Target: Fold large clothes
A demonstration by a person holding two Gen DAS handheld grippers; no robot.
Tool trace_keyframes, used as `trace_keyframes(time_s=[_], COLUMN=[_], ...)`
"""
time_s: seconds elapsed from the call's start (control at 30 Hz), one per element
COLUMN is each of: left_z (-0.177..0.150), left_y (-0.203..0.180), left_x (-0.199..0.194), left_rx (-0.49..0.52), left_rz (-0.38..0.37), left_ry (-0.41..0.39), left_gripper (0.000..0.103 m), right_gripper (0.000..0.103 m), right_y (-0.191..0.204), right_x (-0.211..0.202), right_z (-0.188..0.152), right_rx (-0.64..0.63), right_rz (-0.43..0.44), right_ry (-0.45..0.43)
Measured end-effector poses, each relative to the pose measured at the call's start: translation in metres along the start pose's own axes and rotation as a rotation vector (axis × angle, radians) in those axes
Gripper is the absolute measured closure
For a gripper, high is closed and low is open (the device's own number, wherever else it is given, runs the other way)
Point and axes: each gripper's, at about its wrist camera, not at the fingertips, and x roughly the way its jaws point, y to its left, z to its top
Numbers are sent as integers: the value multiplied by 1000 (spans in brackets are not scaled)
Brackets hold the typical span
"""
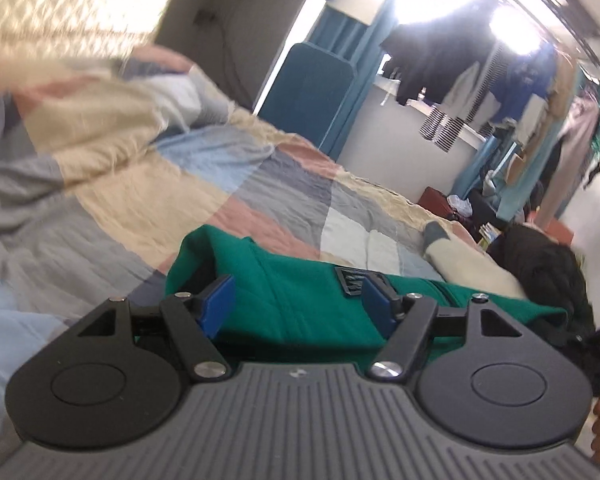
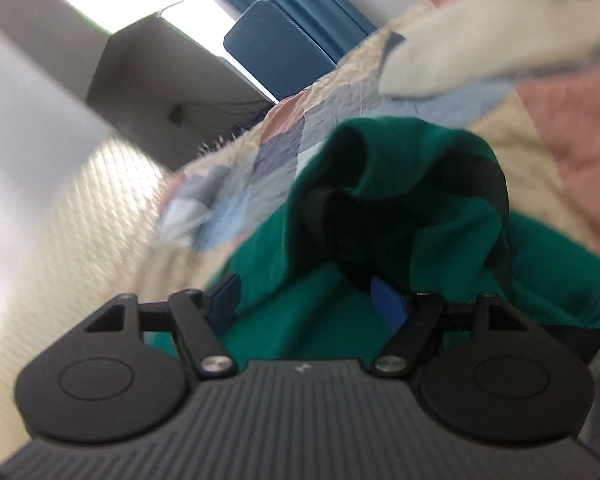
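The left gripper (image 1: 298,302) is seen with its blue pads (image 1: 220,300) spread wide and nothing clamped between them; the green fabric garment (image 1: 292,296) lies below and beyond the gap. The right gripper (image 2: 306,300) is likewise held wide apart, with a bunched fold of the same green garment (image 2: 400,208), edged in black, seen just past its fingertips, though contact cannot be judged through the blur. The garment is spread on a patchwork quilt of beige, pink, grey and blue squares (image 1: 148,184). A cream sleeve (image 1: 468,260) is lying beside it.
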Motion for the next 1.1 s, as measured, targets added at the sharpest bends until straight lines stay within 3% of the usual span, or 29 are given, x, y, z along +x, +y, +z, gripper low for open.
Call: trace_keyframes(time_s=[0.07,0.17,0.3,0.43,0.57,0.67,0.8,1.1], left_z=[-5,-21,-43,-52,-50,-39,-24,2], left_y=[-7,-14,-30,-36,-21,-10,-2,13], left_x=[-9,-13,-8,11,41,60,84,128], left_rx=[11,-7,42,78,59,16,-18,-34], left_rz=[-17,-89,-104,-23,53,71,90,95], left_ry=[5,73,144,177,198,185,147,62], left_gripper=[29,29,29,29,29,29,29,29], right_gripper=[28,28,29,34,49,58,59,60], right_y=[12,24,27,32,29,18,9,-7], right_x=[0,2,9,19,39,61,82,109], right_z=[-6,-12,-19,-25,-20,-9,9,52], right_rx=[-72,-141,-200,-266,-306,-287,-276,-194], right_rz=[-13,-23,-51,-118,-228,-267,-311,-249], right_ry=[0,5,29,35,33,55,49,18])
